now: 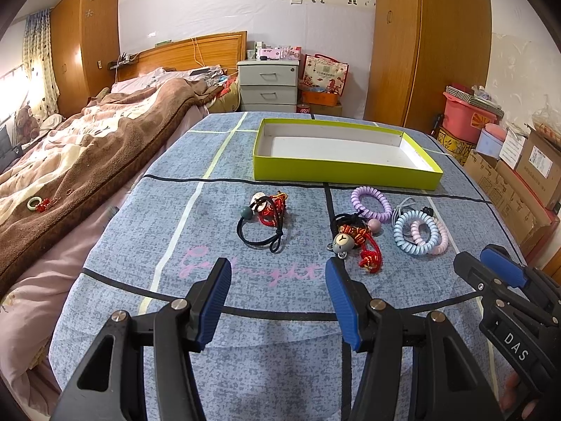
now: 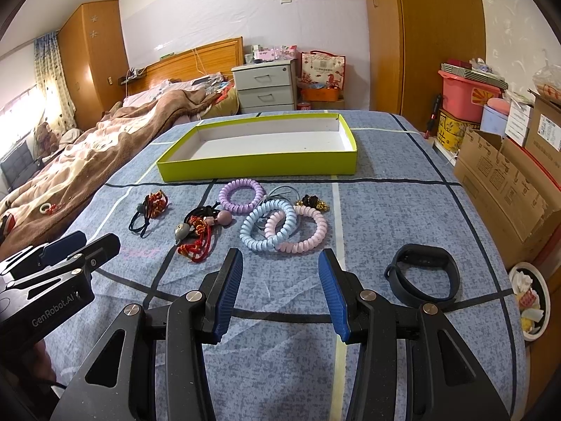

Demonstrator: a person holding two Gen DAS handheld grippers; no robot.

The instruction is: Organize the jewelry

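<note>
A shallow lime-green box (image 1: 345, 170) (image 2: 259, 166) with a white inside stands at the far side of the blue cloth. In front of it lie a black hair tie with red cord (image 1: 264, 219) (image 2: 149, 210), a red knotted charm with a bell (image 1: 356, 238) (image 2: 196, 233), and purple (image 1: 371, 203) (image 2: 242, 196), blue (image 1: 415, 231) (image 2: 268, 229) and pink (image 2: 308, 231) coil bands. A black wristband (image 2: 424, 277) lies at the right. My left gripper (image 1: 278, 280) is open and empty, just short of the hair tie. My right gripper (image 2: 280, 270) is open and empty, just short of the coil bands.
A bed with a brown blanket (image 1: 87, 147) borders the cloth on the left; a small ring and red bead (image 1: 38, 204) lie on it. Cardboard boxes (image 2: 508, 182) and a pink bin (image 2: 466, 94) stand at the right. A grey drawer unit (image 1: 268, 86) stands behind.
</note>
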